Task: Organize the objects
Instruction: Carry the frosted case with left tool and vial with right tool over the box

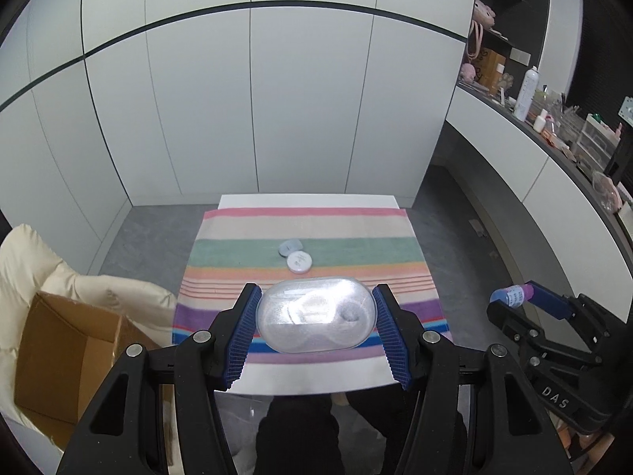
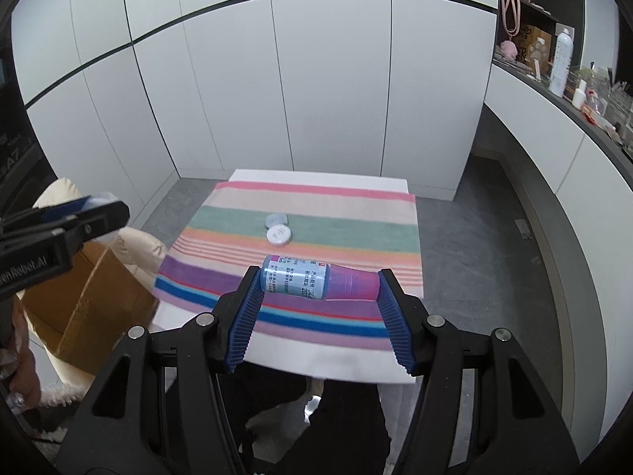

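The left gripper (image 1: pixel 315 326) has its jaws about half open and clamped on the two ends of a clear oval plastic case (image 1: pixel 315 314), held above the near edge of the striped cloth (image 1: pixel 245 253) on the white worktop (image 1: pixel 308 199). The right gripper (image 2: pixel 318 303) grips a blue bottle with a purple cap (image 2: pixel 316 277) lengthwise, base against one pad and cap against the other. Two small round tins (image 2: pixel 278 229) lie touching on the cloth's green stripe. An open cardboard box (image 1: pixel 75 350) stands left of the worktop.
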Demonstrator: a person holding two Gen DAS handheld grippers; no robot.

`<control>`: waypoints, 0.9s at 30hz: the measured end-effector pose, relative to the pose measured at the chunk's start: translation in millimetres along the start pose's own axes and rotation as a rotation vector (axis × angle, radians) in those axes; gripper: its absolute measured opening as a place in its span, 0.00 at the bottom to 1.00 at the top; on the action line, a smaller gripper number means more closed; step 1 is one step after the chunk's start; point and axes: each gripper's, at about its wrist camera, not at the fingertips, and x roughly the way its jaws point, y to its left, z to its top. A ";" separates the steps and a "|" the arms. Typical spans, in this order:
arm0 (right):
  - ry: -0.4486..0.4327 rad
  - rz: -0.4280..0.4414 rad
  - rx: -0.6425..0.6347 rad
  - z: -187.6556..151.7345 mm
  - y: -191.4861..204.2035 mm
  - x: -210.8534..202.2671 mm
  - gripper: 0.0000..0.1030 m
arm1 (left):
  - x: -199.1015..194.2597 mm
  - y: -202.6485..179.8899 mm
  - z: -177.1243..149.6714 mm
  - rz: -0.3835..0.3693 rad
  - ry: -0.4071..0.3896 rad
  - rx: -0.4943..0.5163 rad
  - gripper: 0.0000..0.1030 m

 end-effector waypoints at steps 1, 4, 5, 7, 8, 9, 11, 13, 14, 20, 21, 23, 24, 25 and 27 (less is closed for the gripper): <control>0.002 -0.001 0.002 -3.8 0.4 -1.5 0.59 | -1.5 -0.4 -3.0 -0.001 -0.001 0.001 0.57; 0.006 0.002 0.000 -17.4 3.6 -7.0 0.59 | -6.0 -2.1 -13.4 0.003 -0.002 0.009 0.57; 0.007 0.005 -0.001 -21.2 4.8 -8.7 0.59 | -7.1 -3.5 -16.6 0.012 -0.002 0.015 0.57; 0.013 0.017 -0.009 -29.5 8.3 -12.9 0.59 | -8.2 -7.0 -23.5 0.018 0.001 0.025 0.57; 0.015 0.024 -0.015 -33.2 10.0 -14.9 0.59 | -9.4 -6.7 -28.8 0.010 0.007 0.023 0.57; 0.017 0.031 -0.023 -37.9 11.6 -17.5 0.59 | -10.1 -6.3 -32.2 0.004 0.013 0.020 0.57; 0.018 0.035 -0.026 -45.5 12.3 -22.3 0.59 | -12.0 -5.2 -40.0 -0.007 0.021 0.017 0.57; 0.017 0.049 -0.022 -56.3 12.8 -28.8 0.59 | -14.6 -2.4 -49.9 -0.015 0.028 0.012 0.57; 0.020 0.055 -0.017 -60.8 12.9 -31.0 0.59 | -15.0 -0.5 -55.1 -0.018 0.035 0.008 0.57; 0.036 0.083 -0.008 -94.0 13.5 -45.4 0.59 | -20.5 14.2 -85.9 -0.031 0.069 -0.021 0.57; 0.043 0.087 0.001 -100.3 12.8 -47.2 0.59 | -23.9 17.0 -90.9 -0.026 0.068 -0.026 0.57; 0.061 0.101 0.014 -109.5 12.5 -48.4 0.59 | -28.8 21.3 -97.7 -0.019 0.065 -0.028 0.57; 0.068 0.104 0.019 -112.0 11.4 -48.6 0.59 | -32.2 22.9 -101.4 -0.012 0.062 -0.027 0.57; 0.072 0.105 0.020 -114.2 11.9 -48.9 0.59 | -35.5 25.0 -105.4 -0.007 0.062 -0.029 0.57; 0.077 0.104 0.012 -118.4 14.4 -50.8 0.59 | -39.4 29.8 -110.8 -0.006 0.066 -0.037 0.57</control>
